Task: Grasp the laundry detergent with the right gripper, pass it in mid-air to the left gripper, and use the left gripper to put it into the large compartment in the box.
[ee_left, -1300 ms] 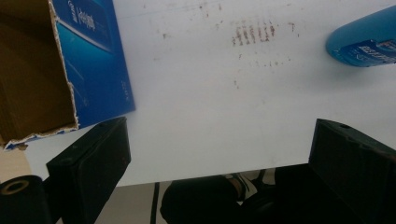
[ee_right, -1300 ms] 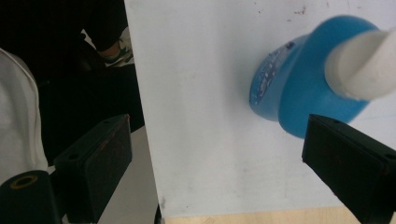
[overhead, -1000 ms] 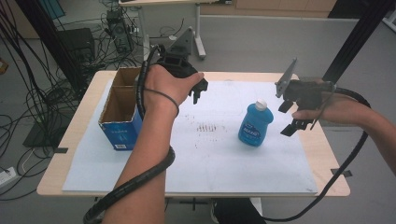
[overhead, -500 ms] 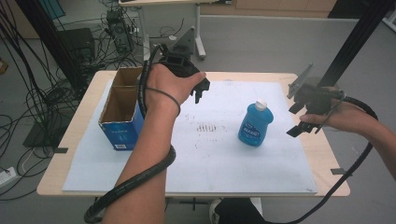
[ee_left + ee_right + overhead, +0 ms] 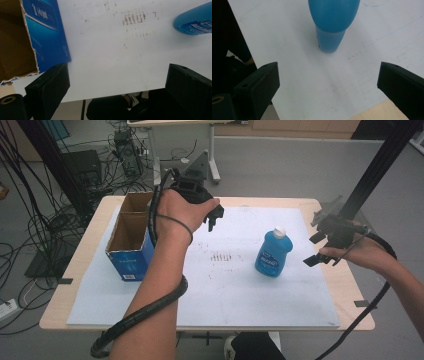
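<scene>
Right gripper (image 5: 316,248) first: its jaws are spread wide with nothing between them, and they have just been opening a touch further; it hangs over the right edge of the table, low, aimed at the blue bottle (image 5: 273,253), near it but clear of it. In the right gripper view that bottle (image 5: 333,21) stands dead ahead between the two black jaws, upright on the sheet, untouched. Over to the left gripper (image 5: 214,218): jaws parted just as wide, empty, held above the back middle of the table, right beside the open cardboard box (image 5: 131,239). The left gripper view looks down on the box's blue side (image 5: 47,32) and its brown inside, with the bottle's shoulder at the far right. Outward now: a white sheet (image 5: 210,290) covers most of the light wooden table (image 5: 90,235), and it carries a patch of small reddish-brown marks (image 5: 220,256) between box and bottle. Box sits at the left, bottle right of centre, well apart. Beyond the table, grey floor, a tangle of black cables (image 5: 45,220) at the left, and the legs of another desk (image 5: 212,155) at the back.
</scene>
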The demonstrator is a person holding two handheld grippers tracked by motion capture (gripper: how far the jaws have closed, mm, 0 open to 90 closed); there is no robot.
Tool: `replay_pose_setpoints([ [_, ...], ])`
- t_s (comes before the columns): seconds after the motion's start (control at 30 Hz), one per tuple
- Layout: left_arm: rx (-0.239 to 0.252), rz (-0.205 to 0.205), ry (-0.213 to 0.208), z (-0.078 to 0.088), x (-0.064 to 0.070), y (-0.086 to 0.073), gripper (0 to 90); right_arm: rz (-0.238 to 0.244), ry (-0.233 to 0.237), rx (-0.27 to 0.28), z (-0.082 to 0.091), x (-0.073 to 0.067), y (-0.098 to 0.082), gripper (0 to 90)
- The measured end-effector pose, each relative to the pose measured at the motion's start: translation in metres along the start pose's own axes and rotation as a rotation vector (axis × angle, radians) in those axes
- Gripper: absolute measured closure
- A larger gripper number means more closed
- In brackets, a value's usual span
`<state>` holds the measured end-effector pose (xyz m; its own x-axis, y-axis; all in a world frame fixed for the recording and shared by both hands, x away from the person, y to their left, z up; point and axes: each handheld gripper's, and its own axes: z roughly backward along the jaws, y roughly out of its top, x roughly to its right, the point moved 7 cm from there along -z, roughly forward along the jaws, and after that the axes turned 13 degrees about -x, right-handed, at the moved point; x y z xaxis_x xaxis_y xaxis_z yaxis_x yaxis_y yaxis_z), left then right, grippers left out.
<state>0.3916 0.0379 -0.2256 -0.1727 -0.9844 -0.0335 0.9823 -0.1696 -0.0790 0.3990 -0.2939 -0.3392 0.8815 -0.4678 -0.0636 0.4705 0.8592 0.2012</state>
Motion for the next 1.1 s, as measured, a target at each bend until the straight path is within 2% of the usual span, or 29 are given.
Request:
replay_pose_setpoints([
  [0.2,-0.008,-0.001,0.001,-0.003,0.001,0.001,5.9,-0.033,-0.01,0.033,-0.013,0.003,-0.001,4.2],
  [0.33,-0.013,-0.006,0.005,-0.005,0.002,0.002,5.9,-0.054,-0.016,0.088,-0.024,0.006,0.0,4.2],
  [0.6,-0.02,-0.005,0.017,-0.008,0.0,0.002,5.9,-0.101,-0.014,0.157,-0.038,0.008,0.005,4.0],
  [0.83,-0.025,-0.002,0.019,-0.011,-0.002,0.003,5.9,-0.128,-0.025,0.217,-0.05,0.01,0.01,4.0],
  [1.1,-0.025,0.0,0.016,-0.015,-0.004,0.003,5.9,-0.137,-0.027,0.26,-0.064,0.007,0.016,3.7],
])
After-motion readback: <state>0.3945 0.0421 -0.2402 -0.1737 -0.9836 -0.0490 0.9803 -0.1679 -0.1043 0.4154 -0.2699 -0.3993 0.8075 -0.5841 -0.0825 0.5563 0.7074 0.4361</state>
